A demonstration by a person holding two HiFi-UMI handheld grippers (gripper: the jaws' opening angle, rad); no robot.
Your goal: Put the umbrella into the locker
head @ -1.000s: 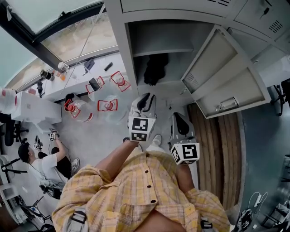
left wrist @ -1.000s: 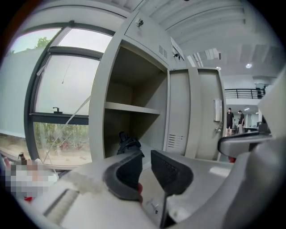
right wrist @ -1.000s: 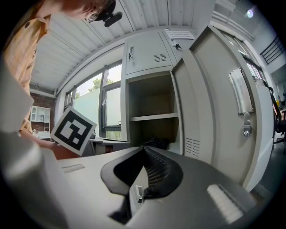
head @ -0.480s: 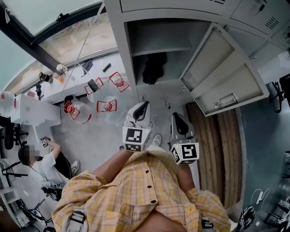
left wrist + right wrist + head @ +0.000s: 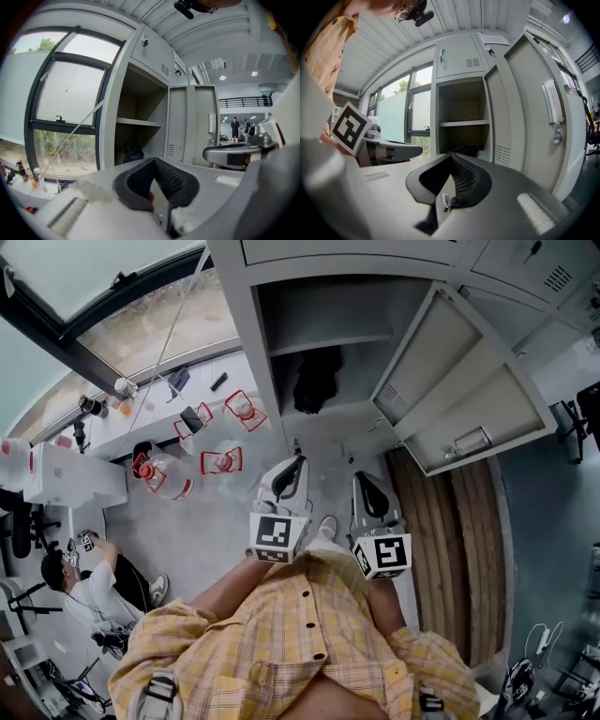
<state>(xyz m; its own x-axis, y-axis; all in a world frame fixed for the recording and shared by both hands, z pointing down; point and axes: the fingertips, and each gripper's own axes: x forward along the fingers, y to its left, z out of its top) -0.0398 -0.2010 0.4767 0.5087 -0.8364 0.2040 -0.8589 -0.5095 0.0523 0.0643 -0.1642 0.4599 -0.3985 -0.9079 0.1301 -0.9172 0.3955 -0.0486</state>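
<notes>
Head view shows a bunched black umbrella (image 5: 317, 381) in the metal locker (image 5: 240, 326).

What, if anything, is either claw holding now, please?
Nothing: the left claw and right claw are both shut and empty; the umbrella sits inside the locker.

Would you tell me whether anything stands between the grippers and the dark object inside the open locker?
Nothing visible does. The door stands open to the right, and that object, apparently the umbrella, lies under the shelf. The left gripper and right gripper, shut and empty, face it.
</notes>
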